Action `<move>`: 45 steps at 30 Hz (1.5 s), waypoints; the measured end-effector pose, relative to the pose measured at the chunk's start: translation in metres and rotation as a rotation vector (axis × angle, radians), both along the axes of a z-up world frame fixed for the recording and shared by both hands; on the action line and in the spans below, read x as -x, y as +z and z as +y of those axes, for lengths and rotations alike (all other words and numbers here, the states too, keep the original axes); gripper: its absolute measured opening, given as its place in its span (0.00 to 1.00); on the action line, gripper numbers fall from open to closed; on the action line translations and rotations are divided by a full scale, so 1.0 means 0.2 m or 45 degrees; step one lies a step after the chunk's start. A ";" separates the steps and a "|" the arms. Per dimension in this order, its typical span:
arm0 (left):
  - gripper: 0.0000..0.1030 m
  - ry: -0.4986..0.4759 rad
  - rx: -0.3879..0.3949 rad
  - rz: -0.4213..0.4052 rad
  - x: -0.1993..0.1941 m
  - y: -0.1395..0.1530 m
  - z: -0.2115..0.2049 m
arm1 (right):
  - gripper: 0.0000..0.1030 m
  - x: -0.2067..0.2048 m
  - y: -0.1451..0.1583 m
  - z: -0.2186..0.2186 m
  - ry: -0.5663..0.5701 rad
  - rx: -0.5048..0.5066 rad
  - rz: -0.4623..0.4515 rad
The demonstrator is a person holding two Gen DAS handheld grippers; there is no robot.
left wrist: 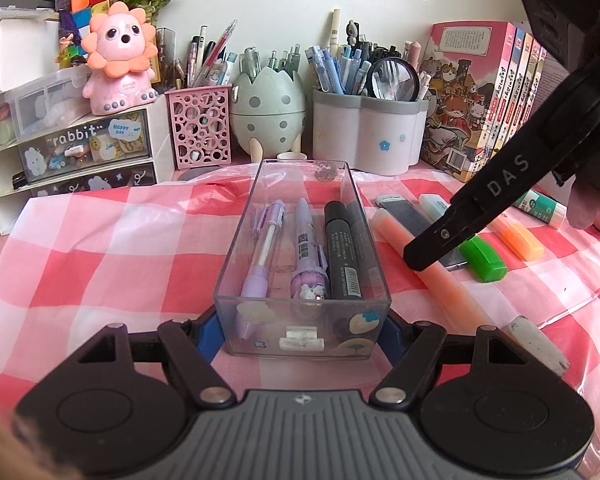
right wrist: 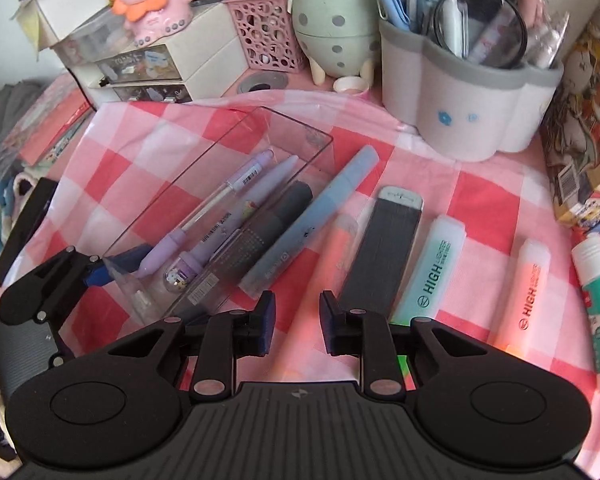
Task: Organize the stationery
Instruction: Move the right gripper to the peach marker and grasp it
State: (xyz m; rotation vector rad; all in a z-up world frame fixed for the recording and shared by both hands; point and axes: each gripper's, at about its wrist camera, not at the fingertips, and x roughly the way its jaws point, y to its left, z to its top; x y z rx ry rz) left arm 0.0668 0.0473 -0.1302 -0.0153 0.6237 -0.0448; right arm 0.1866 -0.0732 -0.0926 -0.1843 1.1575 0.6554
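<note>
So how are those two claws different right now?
The left claw is shut on the clear plastic box, gripping its near end; the right claw holds nothing, its pads apart above the checked cloth. The left points shallowly forward; the right tilts steeply down. Both are black with blue pads.

Your left gripper (left wrist: 302, 330) points a bit down, and its two blue fingers (left wrist: 209, 334) squeeze the near end of the clear box (left wrist: 300, 240). Your right gripper (right wrist: 297, 322) tips steeply down, its jaws a little apart and holding nothing.
</note>
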 end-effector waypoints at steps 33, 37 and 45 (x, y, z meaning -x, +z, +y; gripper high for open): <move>0.46 0.002 0.008 -0.002 0.00 0.00 0.01 | 0.14 -0.02 -0.01 -0.02 -0.202 0.023 0.061; 0.46 0.002 0.009 -0.002 0.00 0.00 0.01 | 0.14 -0.03 0.01 -0.07 -0.255 -0.049 0.099; 0.46 0.002 0.008 -0.002 0.00 0.00 0.01 | 0.14 -0.05 0.08 -0.13 -0.351 -0.163 0.119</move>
